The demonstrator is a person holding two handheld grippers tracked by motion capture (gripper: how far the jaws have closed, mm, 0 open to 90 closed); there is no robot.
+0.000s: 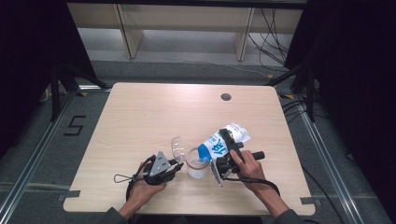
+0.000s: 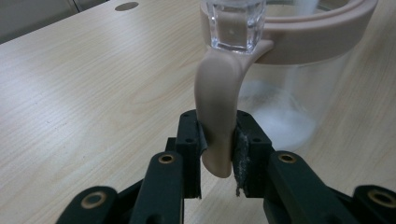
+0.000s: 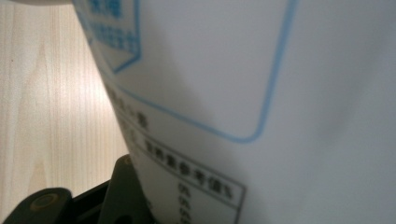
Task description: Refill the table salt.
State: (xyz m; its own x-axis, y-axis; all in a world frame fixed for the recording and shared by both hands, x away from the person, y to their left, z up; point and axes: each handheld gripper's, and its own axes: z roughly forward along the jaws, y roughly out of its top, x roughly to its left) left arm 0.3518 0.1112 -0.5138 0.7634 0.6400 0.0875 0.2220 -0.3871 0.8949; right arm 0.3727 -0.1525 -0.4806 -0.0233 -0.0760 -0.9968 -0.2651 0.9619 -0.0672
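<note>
Your left tongs (image 1: 176, 164) were clenched on the beige handle (image 2: 218, 116) of the clear jar (image 1: 197, 163), which stood near the front middle of the surface (image 1: 140, 121), its lid (image 1: 177, 147) swung open. Your right tongs (image 1: 226, 154) gripped the white-and-blue bag (image 1: 223, 142), tipped mouth-down over the jar's rim. The bag looked soft and light, likely to buckle, so a hold across its middle seemed wise; the jar was stiff and probably slick, best steadied by that handle. Open room lay behind and to the left, with the front edge close to your hands.
</note>
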